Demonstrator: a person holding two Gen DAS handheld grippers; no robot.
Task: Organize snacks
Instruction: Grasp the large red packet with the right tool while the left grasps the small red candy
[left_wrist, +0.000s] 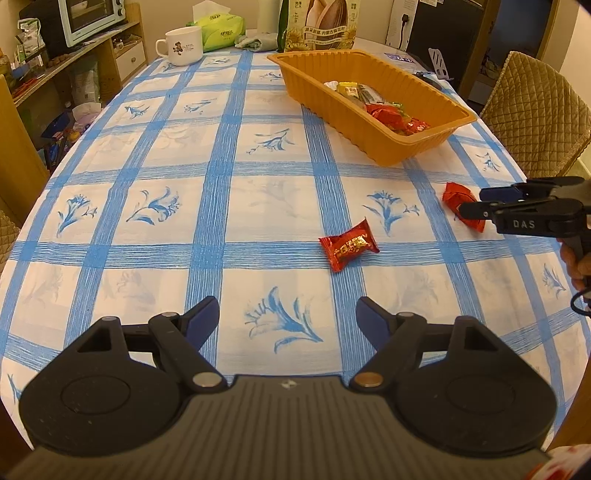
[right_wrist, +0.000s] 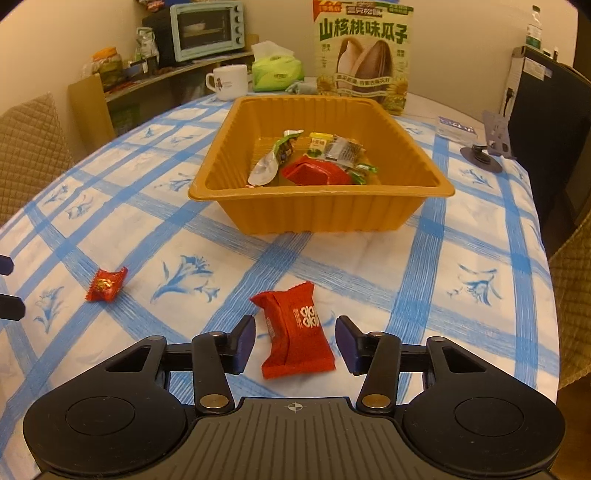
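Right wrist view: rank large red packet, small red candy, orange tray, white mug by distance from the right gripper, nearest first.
1. large red packet: between the fingers of the right gripper, pads not touching it.
2. small red candy: on the cloth, to the left.
3. orange tray: straight ahead, mid-table.
4. white mug: far end, behind the tray, left.

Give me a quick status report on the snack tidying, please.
Left gripper open, empty. Right gripper open around large red packet, pads not touching. Small red candy loose on cloth; orange tray ahead, path clear.

L hand-held gripper (left_wrist: 287, 320) jaws wide, R hand-held gripper (right_wrist: 295, 341) half-closed, not gripping
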